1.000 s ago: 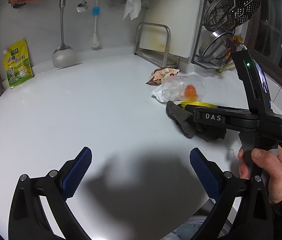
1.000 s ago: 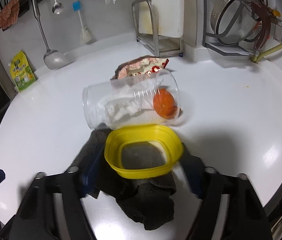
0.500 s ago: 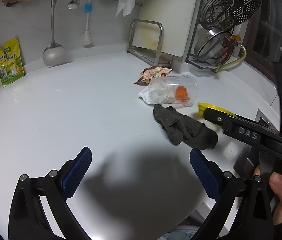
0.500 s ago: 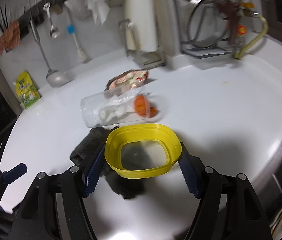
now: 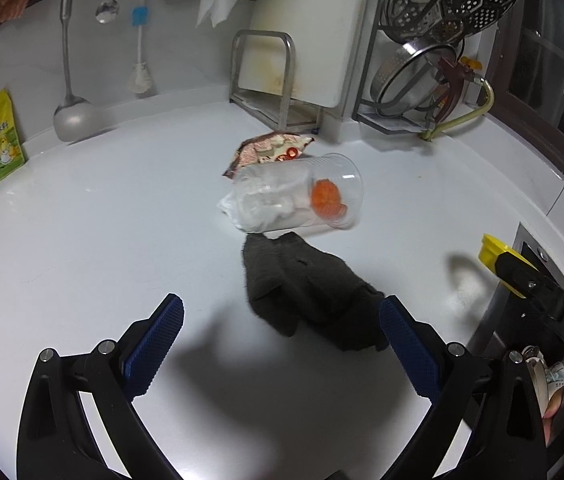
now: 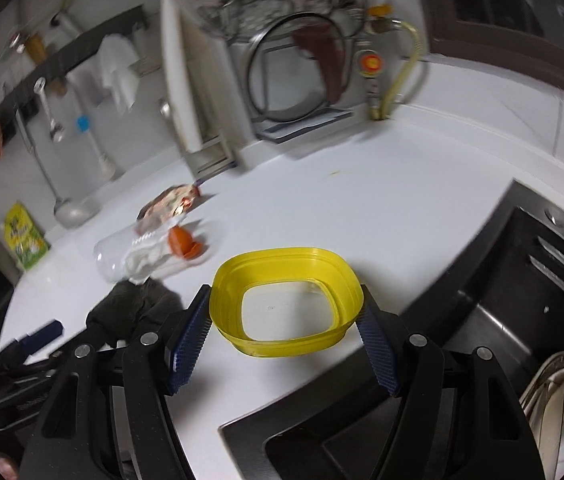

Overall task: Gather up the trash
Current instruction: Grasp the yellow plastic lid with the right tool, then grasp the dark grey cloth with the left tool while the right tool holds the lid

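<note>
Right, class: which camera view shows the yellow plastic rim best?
The right wrist view: the whole yellow plastic rim sits centred, clamped between the right hand-held gripper pads. The left wrist view shows only a yellow corner at the right edge, behind that gripper's finger.

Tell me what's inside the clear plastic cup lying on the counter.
The clear plastic cup lies on its side and holds crumpled white tissue and an orange peel near its mouth. Anything under the tissue is hidden.

My left gripper [image 5: 281, 344] and right gripper [image 6: 282, 344] are black frames with silver screws and blue ribbed pads [image 5: 154, 344]. White "DAS" lettering marks the right one.
</note>
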Action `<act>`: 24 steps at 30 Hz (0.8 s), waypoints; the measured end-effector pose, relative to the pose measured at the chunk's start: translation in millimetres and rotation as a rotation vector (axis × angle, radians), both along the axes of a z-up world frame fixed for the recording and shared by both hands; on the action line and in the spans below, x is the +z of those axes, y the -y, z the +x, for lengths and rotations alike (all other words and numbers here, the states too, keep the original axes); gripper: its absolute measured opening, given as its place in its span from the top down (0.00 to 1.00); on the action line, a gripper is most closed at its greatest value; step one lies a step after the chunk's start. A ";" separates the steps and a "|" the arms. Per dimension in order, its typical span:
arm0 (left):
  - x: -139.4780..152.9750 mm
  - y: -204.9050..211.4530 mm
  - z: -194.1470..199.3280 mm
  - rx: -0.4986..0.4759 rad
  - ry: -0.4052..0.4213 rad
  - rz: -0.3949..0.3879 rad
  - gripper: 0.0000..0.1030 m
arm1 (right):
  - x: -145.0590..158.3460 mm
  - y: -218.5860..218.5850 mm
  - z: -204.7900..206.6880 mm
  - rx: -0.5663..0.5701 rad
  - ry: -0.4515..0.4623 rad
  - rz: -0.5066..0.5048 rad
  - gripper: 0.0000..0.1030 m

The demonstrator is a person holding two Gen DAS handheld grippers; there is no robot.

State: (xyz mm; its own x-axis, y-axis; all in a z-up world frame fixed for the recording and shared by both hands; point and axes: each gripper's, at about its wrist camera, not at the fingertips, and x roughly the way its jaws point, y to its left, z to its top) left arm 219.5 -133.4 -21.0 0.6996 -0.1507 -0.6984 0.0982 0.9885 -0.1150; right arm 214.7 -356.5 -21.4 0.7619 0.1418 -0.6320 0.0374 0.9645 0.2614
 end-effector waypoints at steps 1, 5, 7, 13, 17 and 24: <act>-1.2 3.7 3.3 0.001 -0.006 0.004 0.06 | 0.5 2.4 -1.0 -0.006 0.002 0.004 0.34; -7.7 14.5 16.2 0.016 -0.035 0.016 0.06 | 1.1 8.7 -1.6 -0.013 0.005 0.032 0.34; -11.7 18.4 22.6 0.026 -0.056 0.023 0.06 | 0.0 6.2 -0.3 -0.004 0.002 0.036 0.34; -24.4 29.6 36.9 0.063 -0.113 0.072 0.06 | -0.2 7.5 -0.3 0.015 0.003 0.078 0.34; -31.3 37.3 38.6 0.064 -0.118 0.100 0.15 | 0.9 10.0 -1.4 0.012 0.009 0.097 0.34; -31.9 44.8 29.9 0.009 -0.107 0.062 0.62 | 2.8 8.3 -2.5 0.027 0.018 0.117 0.34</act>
State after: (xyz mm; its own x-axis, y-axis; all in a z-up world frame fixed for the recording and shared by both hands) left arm 249.4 -178.3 -52.9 0.6221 -0.0991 -0.7767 0.0793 0.9948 -0.0634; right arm 212.2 -364.8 -18.6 0.7679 0.2339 -0.5963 0.0064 0.9281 0.3723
